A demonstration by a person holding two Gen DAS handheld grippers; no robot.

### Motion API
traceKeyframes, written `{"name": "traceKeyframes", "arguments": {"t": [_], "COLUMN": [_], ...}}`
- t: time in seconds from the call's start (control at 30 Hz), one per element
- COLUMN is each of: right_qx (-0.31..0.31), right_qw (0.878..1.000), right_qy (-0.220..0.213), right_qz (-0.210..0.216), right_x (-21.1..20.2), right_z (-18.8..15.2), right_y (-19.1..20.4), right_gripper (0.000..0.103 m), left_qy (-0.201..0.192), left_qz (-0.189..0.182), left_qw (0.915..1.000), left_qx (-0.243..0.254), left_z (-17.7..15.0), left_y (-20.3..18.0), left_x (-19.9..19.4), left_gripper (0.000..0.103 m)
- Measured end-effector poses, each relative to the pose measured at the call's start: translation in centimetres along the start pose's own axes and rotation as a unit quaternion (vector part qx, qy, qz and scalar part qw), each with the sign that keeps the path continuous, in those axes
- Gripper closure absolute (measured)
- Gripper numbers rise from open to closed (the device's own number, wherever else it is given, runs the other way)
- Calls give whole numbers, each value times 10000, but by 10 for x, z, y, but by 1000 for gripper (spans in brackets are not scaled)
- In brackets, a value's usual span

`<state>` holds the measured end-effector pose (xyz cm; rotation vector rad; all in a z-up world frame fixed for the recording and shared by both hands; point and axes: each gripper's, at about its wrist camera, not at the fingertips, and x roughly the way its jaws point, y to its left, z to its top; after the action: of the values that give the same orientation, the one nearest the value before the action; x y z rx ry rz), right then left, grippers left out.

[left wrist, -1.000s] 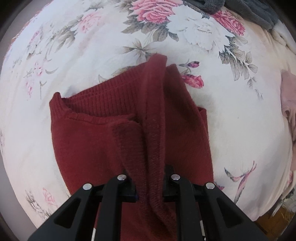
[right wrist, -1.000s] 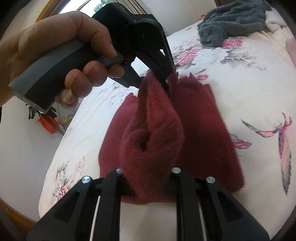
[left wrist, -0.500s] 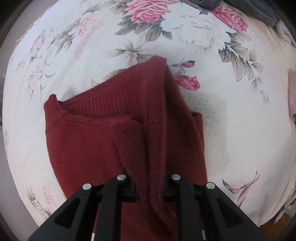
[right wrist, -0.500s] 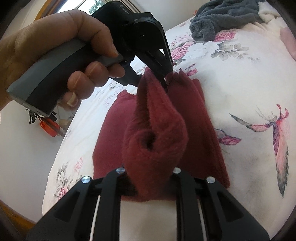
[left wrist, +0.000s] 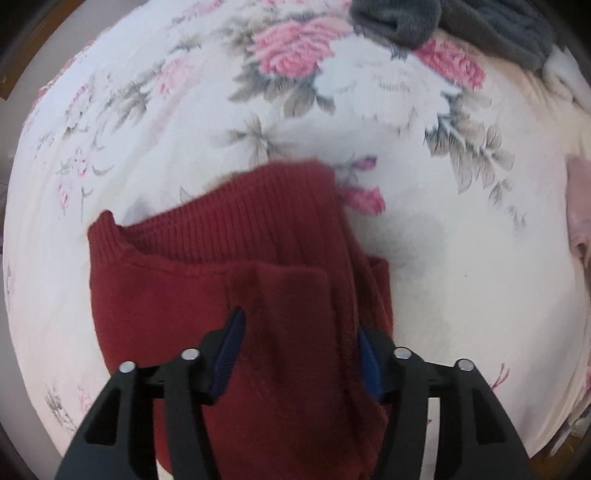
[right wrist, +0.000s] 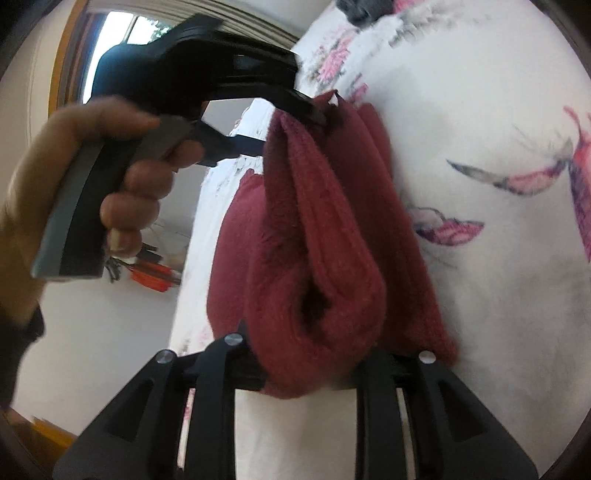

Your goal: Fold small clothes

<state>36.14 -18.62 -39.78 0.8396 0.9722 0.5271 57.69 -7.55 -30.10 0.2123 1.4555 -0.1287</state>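
Note:
A dark red knit garment (left wrist: 207,295) lies partly folded on the floral bed sheet (left wrist: 461,258), its ribbed hem towards the far side. My left gripper (left wrist: 299,343) is open, both blue pads (left wrist: 231,347) showing, and a raised fold of the garment runs loosely between them. In the right wrist view a hand holds the left gripper (right wrist: 321,114), whose tip touches the far end of the garment (right wrist: 332,229). My right gripper (right wrist: 314,354) is shut on the near end of a bunched roll of that garment, which hides its fingertips.
A grey garment (left wrist: 443,22) and something white (left wrist: 561,74) lie at the far right of the bed, and a pale pink garment (left wrist: 580,206) sits at the right edge. The bed's left edge, a white wall and orange items on the floor (right wrist: 155,277) show beyond the left gripper.
My left gripper has opened and the fold it pinched now lies slack and wider between its fingers. The right gripper keeps its hold; its view has swung left and tilted.

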Motion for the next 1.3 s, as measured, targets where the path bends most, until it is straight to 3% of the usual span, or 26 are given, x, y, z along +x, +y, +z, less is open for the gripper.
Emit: {"name": "traceKeyframes", "arguments": {"t": [0.17, 0.43, 0.53, 0.7, 0.87, 1.03, 1.1, 1.2, 1.3], "right_qx": [286, 639, 785, 1065, 1105, 1091, 1134, 842, 809], "right_qw": [9991, 9959, 9933, 9879, 9863, 9867, 9863, 9876, 9820], "right_qy": [134, 143, 178, 142, 159, 274, 512, 933, 1482], "right_qz": [267, 629, 823, 1119, 1215, 1174, 1084, 942, 847], "right_x": [-2, -8, -6, -9, -10, -11, -8, 3, 28], "right_z": [5, 16, 17, 22, 24, 30, 40, 64, 100], "right_y": [-13, -33, -38, -50, -54, -54, -52, -39, -31], "right_gripper": [68, 61, 59, 56, 53, 45, 43, 32, 32], "left_qy": [-278, -1115, -982, -834, -943, -796, -760, -758, -803], "left_qz": [-197, -781, -1182, -1772, -2471, -2904, -3027, -3361, -3863], "left_qw": [9994, 9906, 9872, 9798, 9636, 9531, 9497, 9382, 9177], "left_qx": [-92, -132, -436, -404, -390, -303, -257, -313, -463], "left_z": [-4, 7, 2, -50, -125, -182, -197, -209, -214], "left_y": [15, 44, 60, 73, 103, 124, 131, 142, 148], "left_x": [-13, -34, -31, -25, -34, -33, -30, -28, -29], "left_gripper": [41, 34, 33, 33, 33, 33, 33, 33, 33]}}
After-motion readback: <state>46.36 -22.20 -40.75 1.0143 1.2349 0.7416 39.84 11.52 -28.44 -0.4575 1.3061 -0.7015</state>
